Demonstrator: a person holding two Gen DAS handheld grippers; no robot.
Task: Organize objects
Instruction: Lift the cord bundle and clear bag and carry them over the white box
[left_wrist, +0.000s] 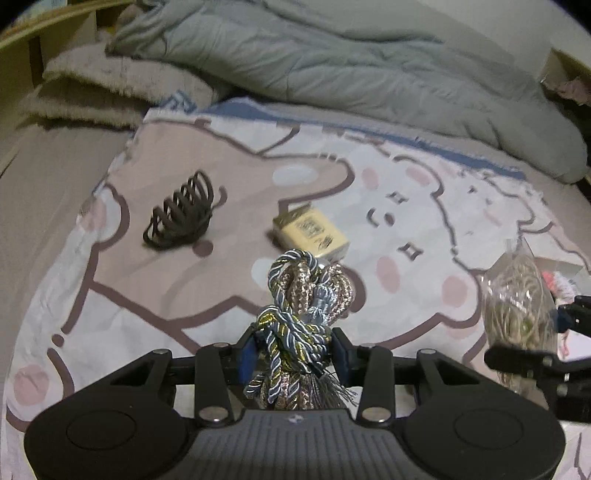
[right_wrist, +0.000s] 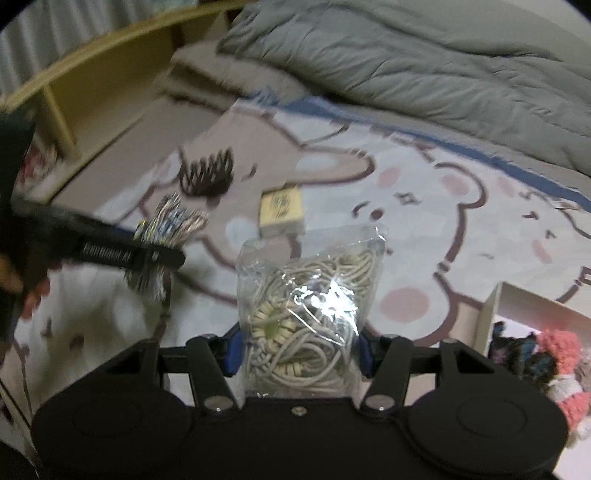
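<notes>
While both loads hang off the bedspread, the job is to carry them steadily to wherever they belong. Low in the centre of the left wrist view, the left gripper (left_wrist: 297, 354) has its jaws clamped on a knotted bundle of blue, gold and pink cord (left_wrist: 301, 306), gripped low, so its loops stand above the pads and its fringe hangs below. At the same spot in the right wrist view, the right gripper (right_wrist: 297, 349) is closed on a clear bag of pale cord and beads (right_wrist: 314, 306); slippery film like that probably calls for firm, unhurried pressure. Lower right, a white box (right_wrist: 496, 306) holding knitted items looks a likely destination. Further up the cartoon bedspread (left_wrist: 325, 158), a dark hair claw (left_wrist: 181, 216) and a small cream box (left_wrist: 312, 232) lie untouched, well apart. At the top lies a grey duvet (left_wrist: 332, 62).
</notes>
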